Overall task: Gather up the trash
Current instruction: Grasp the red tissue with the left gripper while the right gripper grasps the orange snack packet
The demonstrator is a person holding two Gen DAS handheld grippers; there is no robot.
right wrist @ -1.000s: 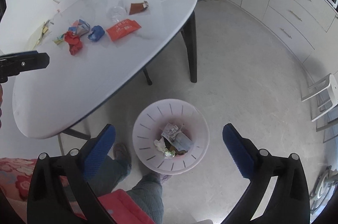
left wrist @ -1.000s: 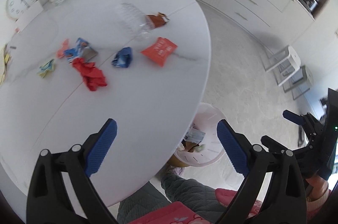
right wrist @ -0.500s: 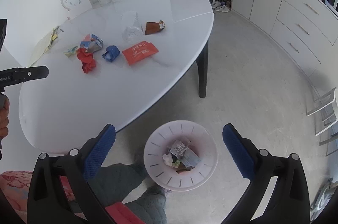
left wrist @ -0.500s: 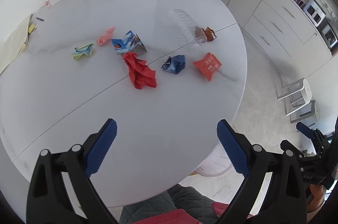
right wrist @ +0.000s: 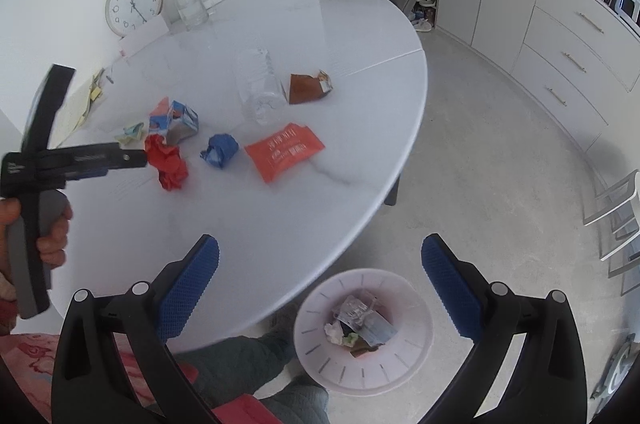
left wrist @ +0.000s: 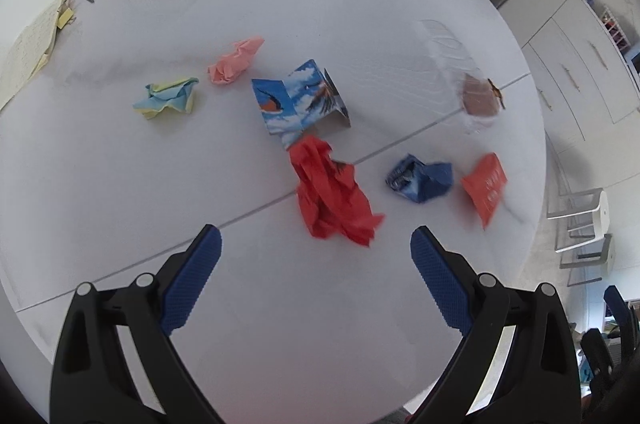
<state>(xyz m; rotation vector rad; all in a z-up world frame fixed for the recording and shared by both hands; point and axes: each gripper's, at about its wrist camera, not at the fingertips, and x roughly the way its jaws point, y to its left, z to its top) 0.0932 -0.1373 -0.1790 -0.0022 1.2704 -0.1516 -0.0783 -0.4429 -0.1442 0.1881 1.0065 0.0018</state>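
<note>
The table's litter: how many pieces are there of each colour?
Red or orange: 2, the crumpled red paper and the orange packet.
Blue: 2, the blue wrapper and the blue printed carton.
Pink: 1.
Yellow-blue: 1.
Brown: 1.
Clear: 1.
Total: 8.

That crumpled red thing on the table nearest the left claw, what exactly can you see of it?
The crumpled red paper is a thin, matte sheet wadded into a loose, elongated lump with sharp creases and ragged corners. It lies on the white table, across a thin seam line in the top. Its far end sits against the blue printed carton, apparently touching it. The open left gripper is just short of it, not touching. The right wrist view shows the same lump beside the left gripper's tip.
</note>
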